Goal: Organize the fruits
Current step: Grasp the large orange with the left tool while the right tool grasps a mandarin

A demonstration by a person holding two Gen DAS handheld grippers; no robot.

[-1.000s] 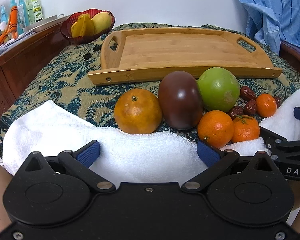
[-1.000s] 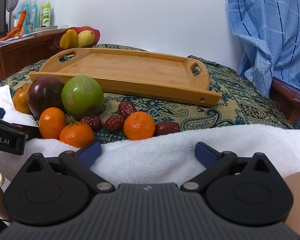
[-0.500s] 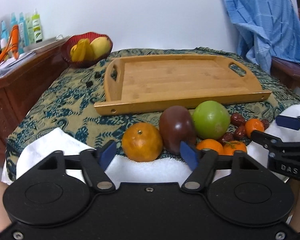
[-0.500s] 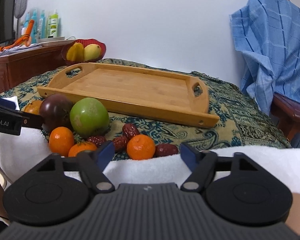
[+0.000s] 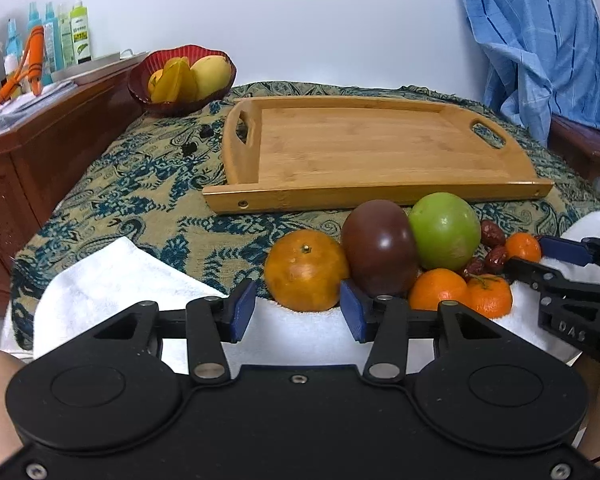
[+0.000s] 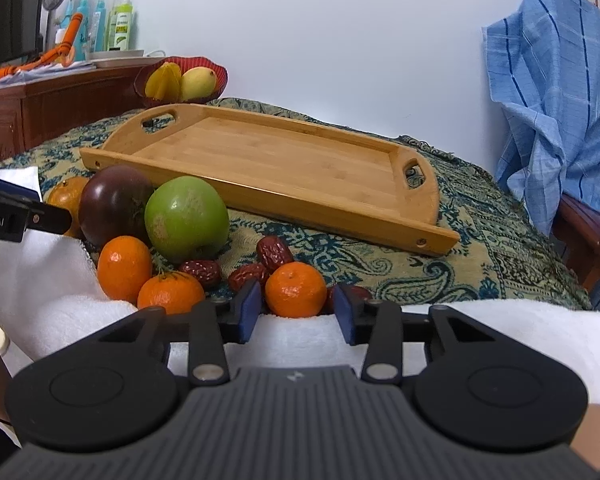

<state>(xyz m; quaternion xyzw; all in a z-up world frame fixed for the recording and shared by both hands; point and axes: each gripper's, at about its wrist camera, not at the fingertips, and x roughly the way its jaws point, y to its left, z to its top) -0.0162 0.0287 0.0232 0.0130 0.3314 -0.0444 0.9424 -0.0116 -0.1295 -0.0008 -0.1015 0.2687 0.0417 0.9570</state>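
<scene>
A pile of fruit lies at the near edge of the patterned cloth: a large orange (image 5: 306, 274), a dark purple fruit (image 5: 378, 248), a green apple (image 5: 444, 230), small mandarins (image 5: 440, 294) and red dates (image 5: 494, 254). An empty bamboo tray (image 5: 364, 148) lies behind them. My left gripper (image 5: 298, 314) is open, its blue pads on either side of the large orange's near face. My right gripper (image 6: 295, 312) is open, its pads flanking a small mandarin (image 6: 295, 289). The apple (image 6: 186, 218) and the tray (image 6: 280, 164) also show in the right wrist view.
A white towel (image 5: 112, 276) covers the near table edge under both grippers. A red bowl of yellow fruit (image 5: 182, 78) stands at the back left. A wooden cabinet with bottles (image 5: 60, 36) is to the left. A blue cloth (image 5: 540, 40) hangs on a chair at right.
Both grippers have narrowed from wide open and moved forward. The left now frames the large orange, the right frames a small mandarin. The fruit has not moved.
</scene>
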